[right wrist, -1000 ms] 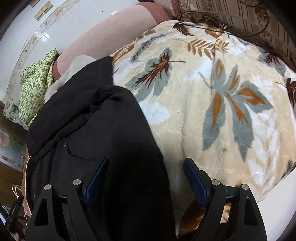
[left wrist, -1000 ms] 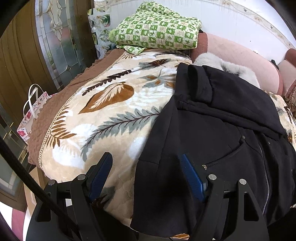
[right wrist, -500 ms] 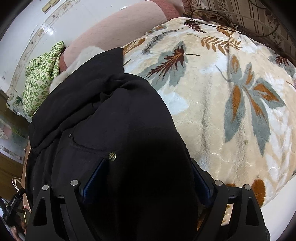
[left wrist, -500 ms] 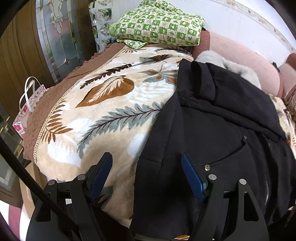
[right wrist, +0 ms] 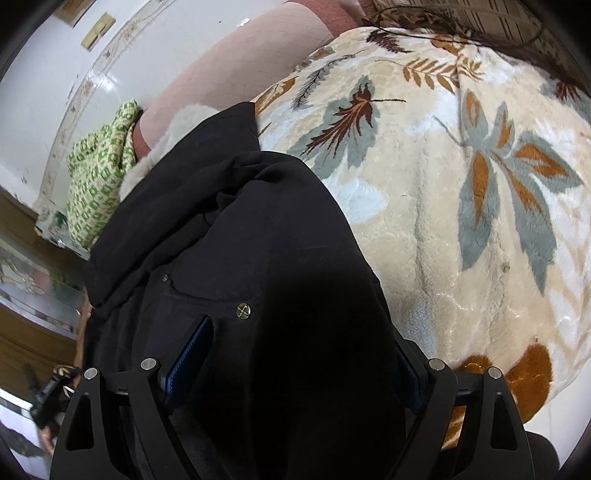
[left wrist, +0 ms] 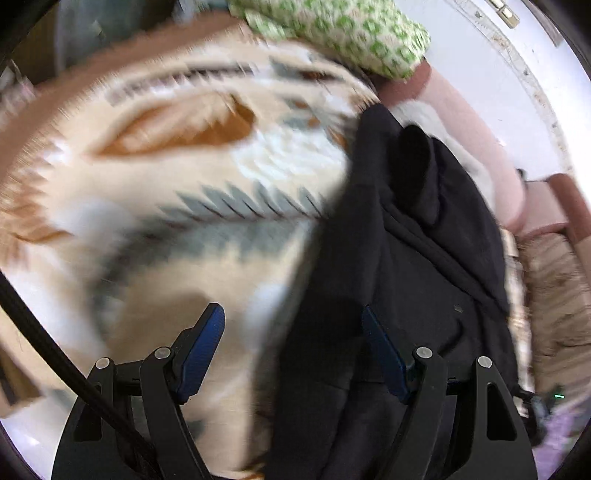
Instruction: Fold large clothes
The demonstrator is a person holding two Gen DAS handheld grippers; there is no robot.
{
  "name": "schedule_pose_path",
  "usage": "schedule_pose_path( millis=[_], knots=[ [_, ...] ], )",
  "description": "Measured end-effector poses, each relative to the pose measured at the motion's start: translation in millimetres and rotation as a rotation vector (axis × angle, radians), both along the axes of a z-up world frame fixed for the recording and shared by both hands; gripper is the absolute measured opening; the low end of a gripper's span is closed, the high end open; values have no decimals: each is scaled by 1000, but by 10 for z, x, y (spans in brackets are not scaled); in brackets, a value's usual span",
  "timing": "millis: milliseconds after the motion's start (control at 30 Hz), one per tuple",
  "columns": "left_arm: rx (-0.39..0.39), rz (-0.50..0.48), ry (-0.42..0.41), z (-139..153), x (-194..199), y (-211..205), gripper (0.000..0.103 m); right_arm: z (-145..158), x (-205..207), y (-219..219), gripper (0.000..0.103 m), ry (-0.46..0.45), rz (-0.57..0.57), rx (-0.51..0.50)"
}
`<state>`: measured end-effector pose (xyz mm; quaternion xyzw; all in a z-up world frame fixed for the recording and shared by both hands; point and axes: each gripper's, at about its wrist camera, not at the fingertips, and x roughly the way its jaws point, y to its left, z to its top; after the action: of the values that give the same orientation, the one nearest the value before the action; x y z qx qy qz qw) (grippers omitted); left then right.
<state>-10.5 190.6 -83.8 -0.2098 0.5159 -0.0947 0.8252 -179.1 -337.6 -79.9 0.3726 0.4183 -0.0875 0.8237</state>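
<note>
A large black hooded jacket (left wrist: 413, 258) with a pale fur-trimmed hood lies on a bed covered by a cream leaf-print blanket (left wrist: 207, 192). My left gripper (left wrist: 293, 325) is open; its fingers straddle the jacket's left edge near the hem, with the right finger over black cloth. In the right wrist view the jacket (right wrist: 236, 236) fills the left and middle. My right gripper (right wrist: 295, 332) is open, low over the jacket's right side; black cloth bulges up between its fingers and hides the right fingertip.
A green checked folded quilt (left wrist: 332, 33) and a pink bolster (right wrist: 236, 70) lie at the head of the bed by the white wall. The blanket (right wrist: 461, 184) stretches to the right of the jacket. Wooden furniture (right wrist: 22, 332) stands left of the bed.
The left view has swung quickly right and forward and is motion-blurred. The right gripper has moved left and lower onto the jacket, so cloth now rises between its fingers.
</note>
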Motion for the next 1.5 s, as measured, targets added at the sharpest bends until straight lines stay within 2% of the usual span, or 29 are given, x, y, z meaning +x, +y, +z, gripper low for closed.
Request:
schedule_pose_path(
  millis=[67,167,267,333,367,500,600,700,867,1000,1067,1100,1133,1167,1200,1233,1267,1367,1500],
  knots=[
    [-60,-2,27,-121,26,-21,76,-5,-9,-19,90,-7,-7,20],
    [-96,5,2,-133,-35,-48,76,-11,-17,-24,90,-12,-12,35],
    [-189,-33,-3,-121,-130,-79,76,-14,-14,-21,91,-16,-10,41],
    [-295,-92,13,-137,-230,-146,76,-17,-22,-27,91,-21,-11,51],
    [-300,-99,10,-138,-268,-183,76,-19,-28,-30,91,-25,-11,58],
    [-279,-130,5,-157,-488,-348,76,-28,-55,-19,91,-53,10,113],
    [-224,-141,-19,-143,-619,-432,76,-25,-89,25,91,-84,39,158],
    [-204,-153,-30,-106,-723,-478,76,-9,-129,93,89,-120,84,198],
    [-149,-189,-64,-50,-831,-612,76,34,-172,276,79,-134,153,175],
    [-83,-183,-44,-154,-824,-719,76,20,-138,462,79,-70,186,80],
    [-7,-175,-65,-152,-873,-808,76,-6,-128,537,79,-33,191,28],
    [37,-175,-73,-136,-903,-846,68,-12,-121,560,79,-26,192,-2],
    [99,-168,-77,-106,-921,-893,45,3,-117,585,76,-26,191,-26],
    [134,-163,-81,-62,-937,-912,36,6,-140,565,67,-29,190,-34],
    [136,-160,-93,20,-955,-902,27,18,-148,558,59,-33,187,-40],
    [130,-152,-103,91,-966,-874,22,45,-158,543,41,-42,186,-44],
    [116,-145,-115,170,-972,-837,21,68,-168,527,32,-51,185,-42],
    [46,-120,-156,443,-952,-674,19,226,-220,458,22,-102,185,-41],
    [19,-99,-198,704,-848,-672,18,562,-194,306,19,-206,177,4]
  ],
)
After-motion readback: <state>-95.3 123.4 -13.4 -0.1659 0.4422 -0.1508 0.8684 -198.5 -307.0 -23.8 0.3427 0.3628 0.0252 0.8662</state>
